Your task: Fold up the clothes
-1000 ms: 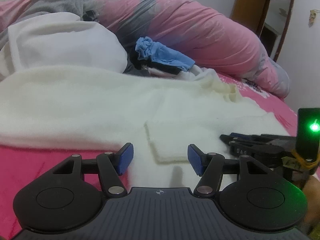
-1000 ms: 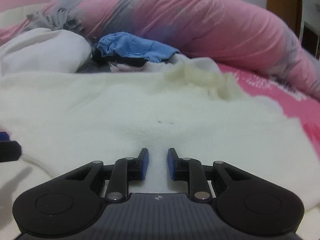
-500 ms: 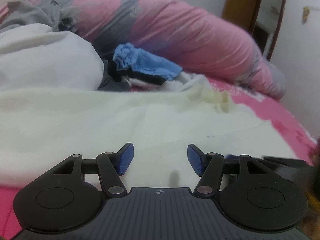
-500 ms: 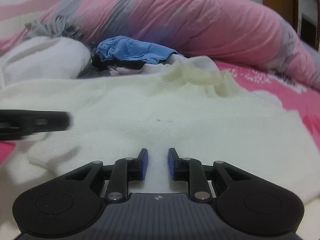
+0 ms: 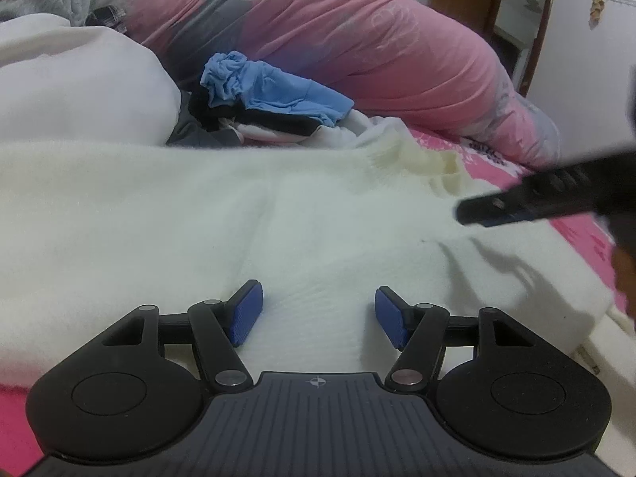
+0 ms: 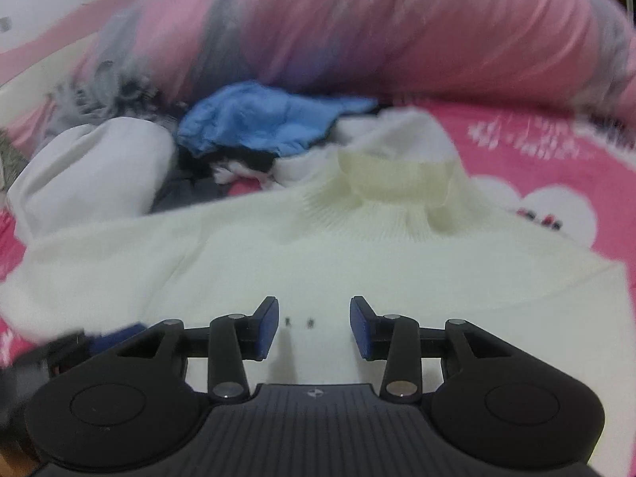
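Note:
A cream knit turtleneck sweater [image 5: 278, 218] lies spread on the pink bed, its ribbed collar [image 5: 429, 163] pointing to the far right. My left gripper [image 5: 320, 312] hovers low over the sweater's body, open and still opening a touch, with nothing between its pads. In the right wrist view the sweater [image 6: 357, 258] fills the middle and the collar [image 6: 397, 175] lies straight ahead. My right gripper [image 6: 315, 328] is above the chest area, its jaws opening, empty. Its fingers [image 5: 556, 194] show blurred in the left wrist view, raised over the sweater's right side.
A crumpled blue garment [image 5: 274, 91] lies on dark clothes behind the sweater. A white bundle [image 5: 71, 87] sits at the far left. A rolled pink and grey duvet [image 5: 357, 39] runs along the back. Pink bedsheet [image 6: 536, 151] shows at the right, a wooden door [image 5: 497, 0] beyond.
My right gripper has lifted off the sweater, moved toward the collar, and its jaws have spread apart. My left gripper slid sideways over the sweater; the sleeve cuff is out of its view.

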